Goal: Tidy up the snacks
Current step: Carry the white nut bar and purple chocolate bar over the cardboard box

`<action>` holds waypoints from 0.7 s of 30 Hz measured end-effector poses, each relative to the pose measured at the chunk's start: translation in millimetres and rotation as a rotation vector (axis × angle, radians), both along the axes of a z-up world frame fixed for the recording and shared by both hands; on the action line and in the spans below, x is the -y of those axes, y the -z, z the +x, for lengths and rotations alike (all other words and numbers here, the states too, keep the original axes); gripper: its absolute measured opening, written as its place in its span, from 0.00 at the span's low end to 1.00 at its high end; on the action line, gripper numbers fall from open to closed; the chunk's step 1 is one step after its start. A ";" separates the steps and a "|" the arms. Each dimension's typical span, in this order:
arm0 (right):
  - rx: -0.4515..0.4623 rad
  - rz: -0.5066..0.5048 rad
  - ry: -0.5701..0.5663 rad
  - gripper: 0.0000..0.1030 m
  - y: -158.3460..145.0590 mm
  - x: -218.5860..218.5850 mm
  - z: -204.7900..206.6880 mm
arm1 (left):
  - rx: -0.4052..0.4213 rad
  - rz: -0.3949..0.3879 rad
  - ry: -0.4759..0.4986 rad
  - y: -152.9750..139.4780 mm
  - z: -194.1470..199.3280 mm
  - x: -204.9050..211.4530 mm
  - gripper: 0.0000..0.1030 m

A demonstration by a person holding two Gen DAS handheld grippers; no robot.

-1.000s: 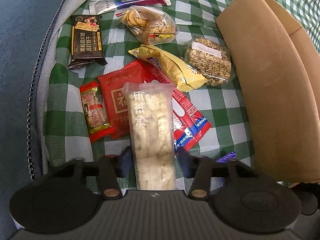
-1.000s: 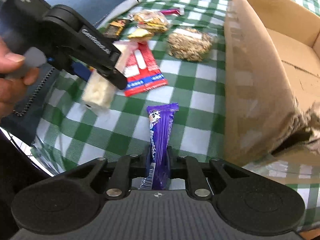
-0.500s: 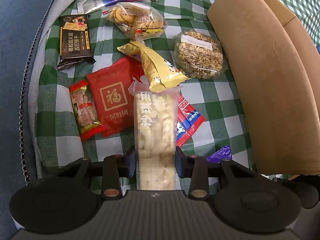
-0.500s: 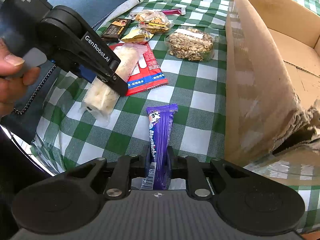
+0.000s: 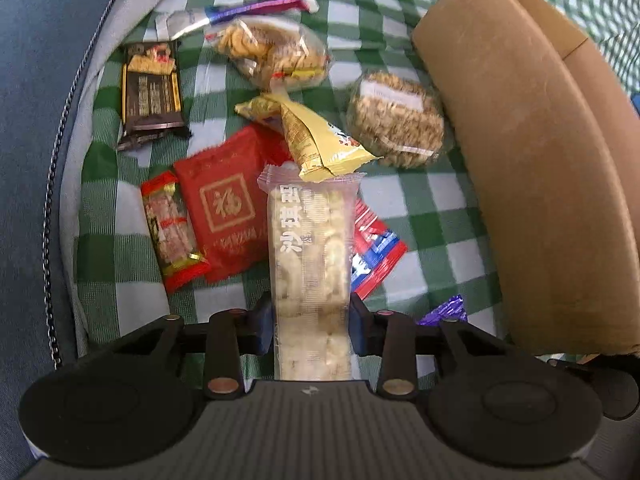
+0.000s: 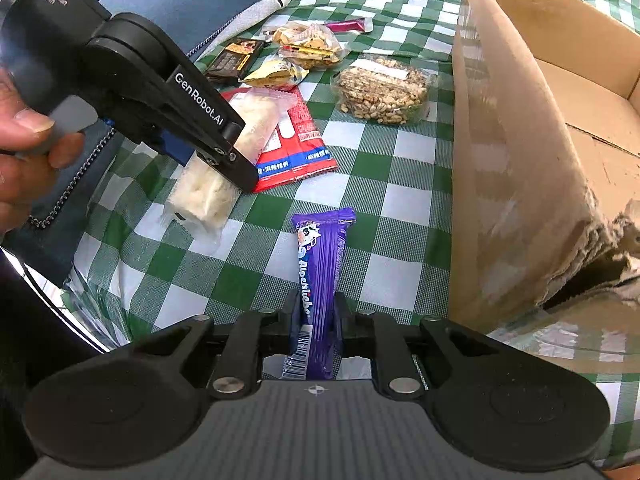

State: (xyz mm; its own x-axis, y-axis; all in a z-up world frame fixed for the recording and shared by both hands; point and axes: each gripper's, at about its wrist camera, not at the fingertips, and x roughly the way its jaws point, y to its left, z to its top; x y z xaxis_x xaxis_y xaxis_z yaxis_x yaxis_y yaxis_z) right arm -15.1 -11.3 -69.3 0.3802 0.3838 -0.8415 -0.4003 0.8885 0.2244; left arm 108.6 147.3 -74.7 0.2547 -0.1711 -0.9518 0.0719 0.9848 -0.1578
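Your left tongs (image 5: pixel 310 322) are closing on the pale rice-crisp bar (image 5: pixel 308 268) in its clear wrapper, with the blue pads pressed against both long sides, so the bar is gripped near its lower end and most of its length sticks out toward the centre of the frame. In the right wrist view the same bar hangs at centre left, its tail end drooping just over the green checked cloth (image 6: pixel 372 208) that covers the counter. Your right tongs (image 6: pixel 318 320) are nearly closed on the purple candy stick (image 6: pixel 322 264), clamped near its barcode end at lower centre, with the rest of the stick reaching forward over the cloth. The cardboard box (image 6: pixel 520 160) fills the right side of both views, its tall wall between your loads and its open inside. The main risk is that wall: both snacks stick out well past the tongs, so a low approach could catch a wrapper tip on the edge and lever it out of the grip. The crisp bar's wrapper looks slick and its filling brittle; squeezing harder may crack it, and easing off may let it slide. The yellow packet (image 5: pixel 316 140) lies just past the bar's far tip in the left wrist view, on top of the red packet (image 5: pixel 224 208), so any forward sweep could drag or scatter the pile. With both hands close together, watch that the two tools do not knock each other.
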 end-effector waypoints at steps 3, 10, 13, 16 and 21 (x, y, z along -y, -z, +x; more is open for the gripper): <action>0.019 0.009 0.011 0.15 -2.9 1.2 0.2 | 0.049 -0.043 0.002 -9.1 -0.6 -0.8 0.39; 0.092 0.037 0.026 0.14 -17.6 2.6 -1.2 | 0.126 -0.113 -0.015 -24.8 -0.8 -0.6 0.38; 0.137 0.038 0.020 0.14 -24.4 2.4 -3.3 | 0.157 -0.132 -0.019 -30.4 -1.0 -0.3 0.38; 0.179 0.037 0.022 0.14 -31.4 3.3 -4.6 | 0.200 -0.163 -0.035 -38.5 -3.7 -2.4 0.38; 0.259 0.072 0.046 0.14 -59.1 11.1 -2.0 | 0.324 -0.239 -0.084 -61.9 -11.2 -11.8 0.38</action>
State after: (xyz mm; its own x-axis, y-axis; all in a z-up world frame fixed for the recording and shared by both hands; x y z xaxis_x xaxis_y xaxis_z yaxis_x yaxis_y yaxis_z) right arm -17.1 -22.5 -10.2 0.5974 0.4165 -0.6853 -0.4120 0.8925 0.1833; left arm 97.4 159.1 -12.8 0.5574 -0.3439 -0.7556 0.0768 0.9276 -0.3655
